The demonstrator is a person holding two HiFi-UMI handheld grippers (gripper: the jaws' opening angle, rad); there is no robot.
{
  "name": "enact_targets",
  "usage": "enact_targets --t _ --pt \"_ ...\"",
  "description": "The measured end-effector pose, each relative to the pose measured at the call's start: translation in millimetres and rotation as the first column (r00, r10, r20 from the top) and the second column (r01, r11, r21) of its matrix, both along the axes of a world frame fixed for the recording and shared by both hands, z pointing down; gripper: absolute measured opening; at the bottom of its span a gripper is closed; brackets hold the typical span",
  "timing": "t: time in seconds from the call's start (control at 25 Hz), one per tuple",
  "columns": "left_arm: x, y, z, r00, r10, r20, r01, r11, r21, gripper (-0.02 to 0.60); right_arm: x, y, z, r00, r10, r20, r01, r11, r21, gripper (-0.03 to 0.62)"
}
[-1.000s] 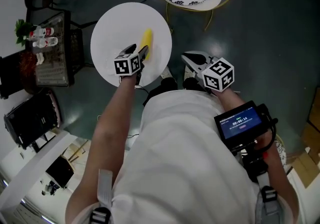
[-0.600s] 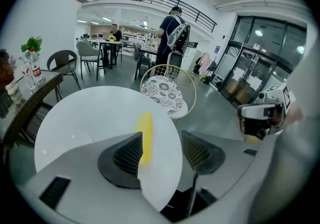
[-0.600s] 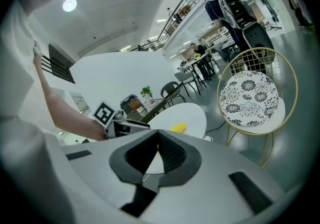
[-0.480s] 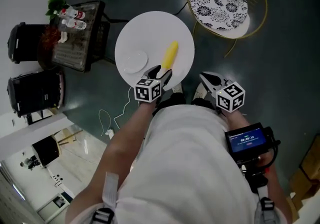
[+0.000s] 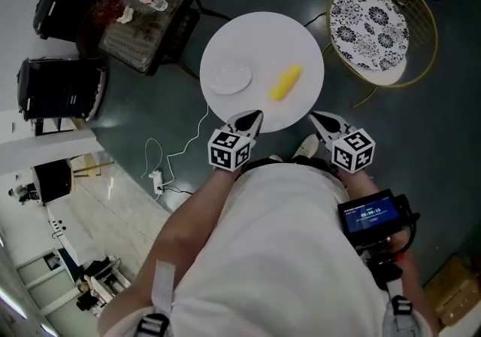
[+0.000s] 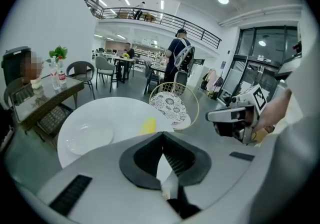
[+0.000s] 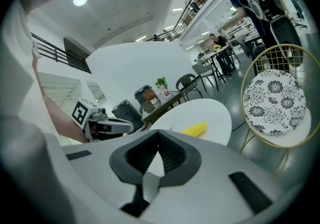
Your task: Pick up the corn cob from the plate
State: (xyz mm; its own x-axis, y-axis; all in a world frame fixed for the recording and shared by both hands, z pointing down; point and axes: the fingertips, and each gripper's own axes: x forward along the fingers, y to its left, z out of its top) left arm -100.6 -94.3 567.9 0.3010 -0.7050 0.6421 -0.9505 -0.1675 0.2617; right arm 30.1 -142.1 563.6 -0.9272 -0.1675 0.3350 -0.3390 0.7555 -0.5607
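Note:
The yellow corn cob (image 5: 285, 82) lies on the round white table (image 5: 255, 34), to the right of a white plate (image 5: 230, 78) and not on it. My left gripper (image 5: 252, 117) hovers at the table's near edge, short of the cob; its jaws have just been closing and now stand shut with nothing between them. My right gripper (image 5: 319, 118) hangs beside the table's near right edge, shut and empty. The left gripper view shows the cob (image 6: 148, 126) and plate (image 6: 90, 138) beyond the jaw tips. In the right gripper view the cob (image 7: 195, 129) lies ahead.
A gold wire chair with a patterned cushion (image 5: 370, 27) stands right of the table. A dark side table with bottles and a plant (image 5: 146, 19) and black bins (image 5: 64, 87) are at the left. A cable (image 5: 169, 170) trails on the floor.
My left gripper has drawn back from the cob to the table's near edge, risen, and shut on nothing. The cob stays on the table. The right gripper has barely shifted.

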Motion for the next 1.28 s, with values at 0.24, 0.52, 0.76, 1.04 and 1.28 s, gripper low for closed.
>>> enact_targets --t 0.24,0.52,0.76,1.04,1.28 --pt "-29 31 -16 0.995 -0.098 -0.032 0.1 0.992 0.075 0.009 -36 9 -23 0.995 -0.089 0.043 0.087 0.995 0.055 0.008" --pt "-46 106 -41 0.986 -0.154 -0.066 0.162 0.975 0.152 0.008 -64 61 -72 0.987 -0.143 0.069 0.131 0.98 0.153 0.008" --pt "-38 137 -44 0.983 -0.158 -0.09 0.172 0.967 0.187 0.008 -57 94 -74 0.987 -0.155 0.043 0.145 0.975 0.17 0.008" --pt "-40 156 -44 0.98 -0.177 -0.091 0.193 0.96 0.205 0.008 -61 115 -74 0.984 -0.175 0.034 0.166 0.97 0.176 0.008" --pt "-22 208 -52 0.984 -0.156 -0.087 0.172 0.958 0.23 0.008 -44 170 -88 0.985 -0.17 0.036 0.159 0.964 0.214 0.008"
